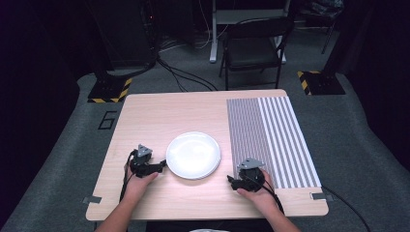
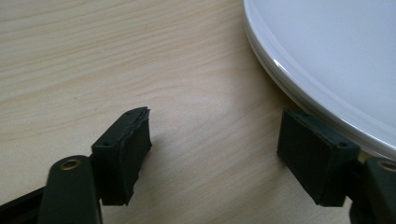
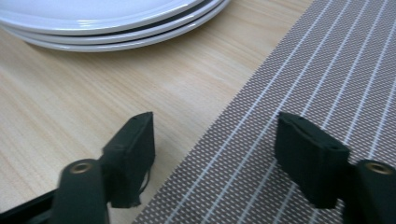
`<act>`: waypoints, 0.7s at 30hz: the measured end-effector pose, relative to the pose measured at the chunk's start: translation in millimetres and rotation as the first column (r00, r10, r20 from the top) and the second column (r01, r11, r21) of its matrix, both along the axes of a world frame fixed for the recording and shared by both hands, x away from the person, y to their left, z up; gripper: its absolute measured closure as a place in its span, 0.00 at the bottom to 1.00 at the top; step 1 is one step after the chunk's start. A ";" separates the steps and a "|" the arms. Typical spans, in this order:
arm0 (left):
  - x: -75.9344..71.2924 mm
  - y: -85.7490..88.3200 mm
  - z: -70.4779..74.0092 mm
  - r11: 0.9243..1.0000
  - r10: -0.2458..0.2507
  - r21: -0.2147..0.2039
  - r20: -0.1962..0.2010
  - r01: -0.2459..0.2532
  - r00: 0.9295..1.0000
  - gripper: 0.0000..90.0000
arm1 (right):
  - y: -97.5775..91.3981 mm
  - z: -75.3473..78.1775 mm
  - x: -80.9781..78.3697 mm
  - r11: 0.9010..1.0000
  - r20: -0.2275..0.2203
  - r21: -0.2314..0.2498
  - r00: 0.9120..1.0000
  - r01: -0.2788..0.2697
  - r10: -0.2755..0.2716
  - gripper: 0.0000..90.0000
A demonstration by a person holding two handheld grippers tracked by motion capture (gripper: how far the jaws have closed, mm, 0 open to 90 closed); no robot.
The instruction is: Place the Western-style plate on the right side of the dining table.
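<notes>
Left gripper [image 1: 157, 167]: held in the person's left hand [image 1: 138, 181] at the near-left of the counter; jaws spread wide with nothing between them. In the left gripper view [image 2: 215, 149] one jaw sits just beside the plate rim, contact unclear; the other is over bare wood.

Right gripper [image 1: 232, 181]: held in the right hand [image 1: 258, 193] at the near edge of the striped mat; jaws wide apart and empty. In the right gripper view [image 3: 215, 154] one jaw is over wood, the other over the mat, straddling the mat's edge.

Plates [image 1: 193, 155]: white, stacked, near the counter's middle between the two grippers; the right gripper view shows three rims [image 3: 116, 32]. The top plate carries nothing.

Striped mat [image 1: 270, 140]: lies flat on the right part of the counter, running from far edge to near the front.

Counter [image 1: 164, 111]: light wood; the far-left half is bare, with open room behind the plates.

Surroundings: a folding chair [image 1: 254, 48] stands beyond the far edge, well apart.
</notes>
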State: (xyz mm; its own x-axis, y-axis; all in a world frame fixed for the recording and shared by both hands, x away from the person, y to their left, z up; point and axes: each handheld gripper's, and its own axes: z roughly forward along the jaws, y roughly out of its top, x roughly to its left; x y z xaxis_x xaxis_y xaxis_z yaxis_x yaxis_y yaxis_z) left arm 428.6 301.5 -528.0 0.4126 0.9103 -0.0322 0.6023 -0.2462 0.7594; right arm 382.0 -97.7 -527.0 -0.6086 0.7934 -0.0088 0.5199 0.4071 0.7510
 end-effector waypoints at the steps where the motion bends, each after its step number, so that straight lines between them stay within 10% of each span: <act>1: -0.2 1.1 0.4 1.000 0.007 -0.012 -0.003 -0.007 1.000 0.33 | -1.4 1.2 0.9 1.000 -0.005 0.001 1.000 0.008 -0.008 0.38; 21: -1.8 3.7 11.3 0.998 0.053 -0.044 -0.038 -0.054 0.998 0.47 | -9.9 12.2 -1.2 0.994 -0.012 0.033 0.995 0.100 -0.100 0.51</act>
